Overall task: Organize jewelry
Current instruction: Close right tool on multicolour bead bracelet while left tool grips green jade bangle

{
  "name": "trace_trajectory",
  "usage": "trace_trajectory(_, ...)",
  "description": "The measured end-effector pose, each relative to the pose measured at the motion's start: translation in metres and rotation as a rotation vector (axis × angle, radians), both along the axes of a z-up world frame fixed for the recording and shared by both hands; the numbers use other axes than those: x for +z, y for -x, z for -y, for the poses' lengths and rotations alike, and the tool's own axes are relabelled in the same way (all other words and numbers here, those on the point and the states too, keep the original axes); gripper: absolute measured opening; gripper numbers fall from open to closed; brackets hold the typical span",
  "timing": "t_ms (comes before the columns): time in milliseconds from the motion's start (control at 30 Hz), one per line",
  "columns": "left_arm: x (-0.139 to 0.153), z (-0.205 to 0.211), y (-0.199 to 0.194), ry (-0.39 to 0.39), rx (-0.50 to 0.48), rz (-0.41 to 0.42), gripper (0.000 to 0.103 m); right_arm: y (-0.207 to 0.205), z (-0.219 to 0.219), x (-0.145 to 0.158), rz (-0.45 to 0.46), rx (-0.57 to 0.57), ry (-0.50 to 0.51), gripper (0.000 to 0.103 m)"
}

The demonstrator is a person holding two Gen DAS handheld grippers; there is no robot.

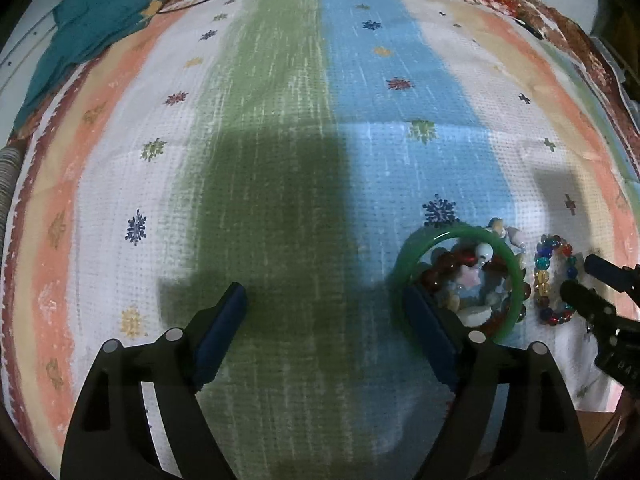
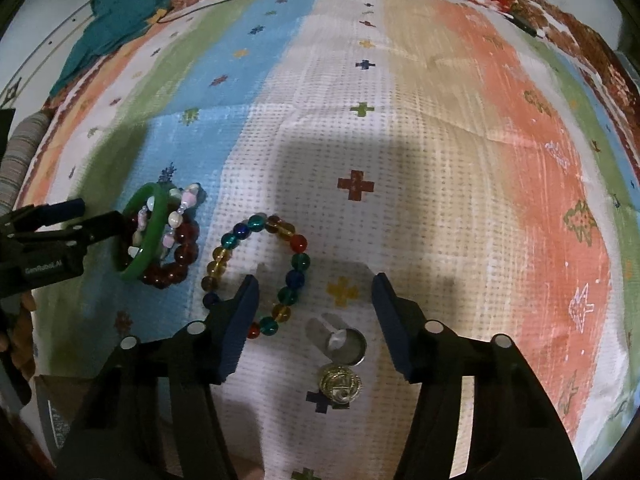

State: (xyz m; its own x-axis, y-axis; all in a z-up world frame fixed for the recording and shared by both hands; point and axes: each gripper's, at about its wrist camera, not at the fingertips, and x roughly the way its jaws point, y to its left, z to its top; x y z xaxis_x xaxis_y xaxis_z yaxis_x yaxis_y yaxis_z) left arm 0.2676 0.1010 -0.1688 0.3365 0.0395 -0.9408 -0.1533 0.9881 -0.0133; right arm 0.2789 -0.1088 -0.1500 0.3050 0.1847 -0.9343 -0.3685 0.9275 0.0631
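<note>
Your left gripper points down at the striped cloth with its jaws spread wide and only bare green stripe between them; nothing is pinched. Its right finger overlaps the near left rim of the green bangle at about four o'clock in the left wrist view, though you cannot tell whether it touches. That bangle acts as a loose ring around other pieces: inside and under it lie the dark red bead bracelet and a bracelet of pale, shell-like beads, which spills over its far rim. Just right of the bangle, apart from it, lies the multicoloured glass bead bracelet. Your right gripper stands over that bracelet's right side, jaws parted and gripping nothing; its left finger sits inside the loop, covering the beads at seven o'clock of the ring, while the right finger stands on bare cloth. Between the fingers, toward six o'clock in the right wrist view, a small round silver container lies open, with something pale in it that you cannot make out. Touching its near edge is a gold ornamental piece. A teal cloth lies far off at eleven o'clock.
</note>
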Motion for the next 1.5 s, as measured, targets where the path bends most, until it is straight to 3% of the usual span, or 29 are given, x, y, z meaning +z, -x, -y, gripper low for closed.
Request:
trace_trajectory(167, 0.000, 0.014, 0.000, -0.042, -0.038, 0.000, 0.071, -0.002, 0.004, -0.001, 0.002, -0.008, 0.001, 0.042)
trace_trajectory(300, 0.001, 0.021, 0.001, -0.022, -0.071, 0.002, 0.049, -0.003, 0.009, -0.001, -0.001, -0.013, -0.020, 0.018)
trace_trajectory(467, 0.000, 0.029, 0.003, 0.003, -0.103, 0.007, 0.026, 0.000, 0.009, -0.001, 0.022, -0.001, -0.006, 0.011)
trace_trajectory(533, -0.001, 0.031, 0.003, -0.024, -0.108, 0.002, 0.010, 0.000, 0.006, -0.001, 0.031, 0.003, 0.000, 0.010)
trace_trajectory(733, 0.003, 0.025, 0.003, -0.025, -0.088, 0.010, 0.007, 0.002, 0.007, 0.004, 0.051, 0.002, -0.010, 0.010)
trace_trajectory(1133, 0.048, 0.034, 0.018, 0.010, -0.095, 0.090, 0.007, 0.021, 0.004, 0.050, 0.162, 0.022, -0.039, 0.010)
trace_trajectory(1500, 0.073, 0.037, 0.032, 0.017, -0.098, 0.139, 0.007, 0.037, 0.008, 0.062, 0.197, 0.022, -0.054, 0.010)
